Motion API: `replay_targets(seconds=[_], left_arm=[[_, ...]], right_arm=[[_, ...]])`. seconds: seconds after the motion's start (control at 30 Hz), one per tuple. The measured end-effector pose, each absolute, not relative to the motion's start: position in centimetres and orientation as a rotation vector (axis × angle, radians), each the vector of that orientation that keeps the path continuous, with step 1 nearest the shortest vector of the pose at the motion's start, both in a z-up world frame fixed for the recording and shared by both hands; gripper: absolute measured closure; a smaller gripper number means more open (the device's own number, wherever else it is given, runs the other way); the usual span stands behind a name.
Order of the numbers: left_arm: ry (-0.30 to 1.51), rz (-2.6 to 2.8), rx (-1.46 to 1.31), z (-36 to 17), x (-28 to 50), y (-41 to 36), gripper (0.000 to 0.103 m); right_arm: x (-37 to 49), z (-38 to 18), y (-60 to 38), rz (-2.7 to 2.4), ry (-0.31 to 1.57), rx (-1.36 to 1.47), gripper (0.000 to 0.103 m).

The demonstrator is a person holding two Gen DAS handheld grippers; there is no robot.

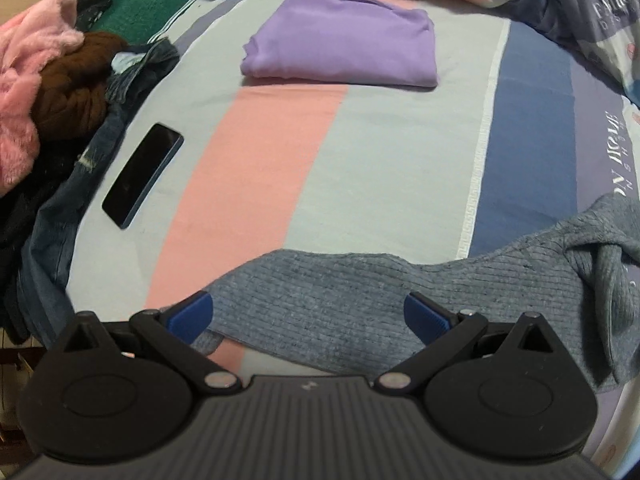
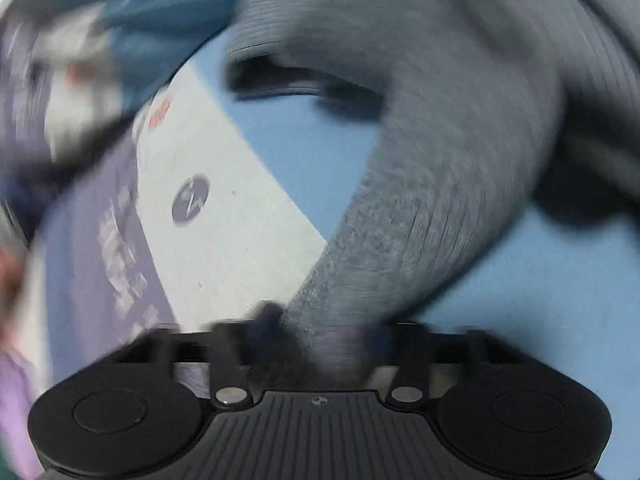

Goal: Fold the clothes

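Striped bedding in pink, pale blue and navy covers the bed. Just ahead of the left gripper, whose jaws stand wide with nothing between them, lies a grey ribbed knit garment, rumpled and twisted toward its right. The right gripper, blurred, is clamped on that grey knit, which hangs bunched ahead of it. A folded lilac top lies far ahead.

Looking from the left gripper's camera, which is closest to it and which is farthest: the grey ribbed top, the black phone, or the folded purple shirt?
From the left gripper:
1. Grey ribbed knit top, right between its open fingers.
2. Black phone, farther out on the left.
3. Folded purple shirt, far across the striped bed sheet.
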State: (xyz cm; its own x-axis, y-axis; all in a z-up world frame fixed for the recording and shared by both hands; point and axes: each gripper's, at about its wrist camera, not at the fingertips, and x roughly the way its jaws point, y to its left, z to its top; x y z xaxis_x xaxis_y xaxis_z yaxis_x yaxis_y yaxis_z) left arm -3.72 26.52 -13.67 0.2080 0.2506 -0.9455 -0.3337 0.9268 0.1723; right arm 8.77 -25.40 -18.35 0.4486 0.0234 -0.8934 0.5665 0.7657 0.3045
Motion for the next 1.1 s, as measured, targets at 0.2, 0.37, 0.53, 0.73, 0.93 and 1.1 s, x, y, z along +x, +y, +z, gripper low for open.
replay_targets(seconds=[0.2, 0.37, 0.53, 0.73, 0.93, 1.1], left_arm=[[1.287, 0.45, -0.128, -13.2, -5.2, 29.5, 0.0], [1.261, 0.556, -0.193, -12.0, -8.4, 34.1, 0.0], [1.257, 0.679, -0.245, -11.4, -12.5, 39.2, 0.0], [1.277, 0.719, -0.255, -12.0, -15.4, 42.0, 0.0], [1.309, 0.629, -0.251, -14.3, -14.1, 40.1, 0.0], [1.314, 0.463, -0.181, -15.8, -10.9, 34.9, 0.0]], right_arm=[[8.2, -9.5, -16.4, -0.026, 0.816, 0.467, 0.087], [5.9, -3.3, 1.4, 0.534, 0.69, 0.347, 0.087], [2.1, -5.1, 19.5, 0.901, 0.76, 0.181, 0.051], [-4.1, -10.6, 25.7, 0.831, 0.832, -0.188, 0.047], [-7.6, -16.2, 10.5, 0.608, 0.831, -0.474, 0.039], [-10.3, -20.1, -0.6, 0.463, 0.807, -0.806, 0.029]])
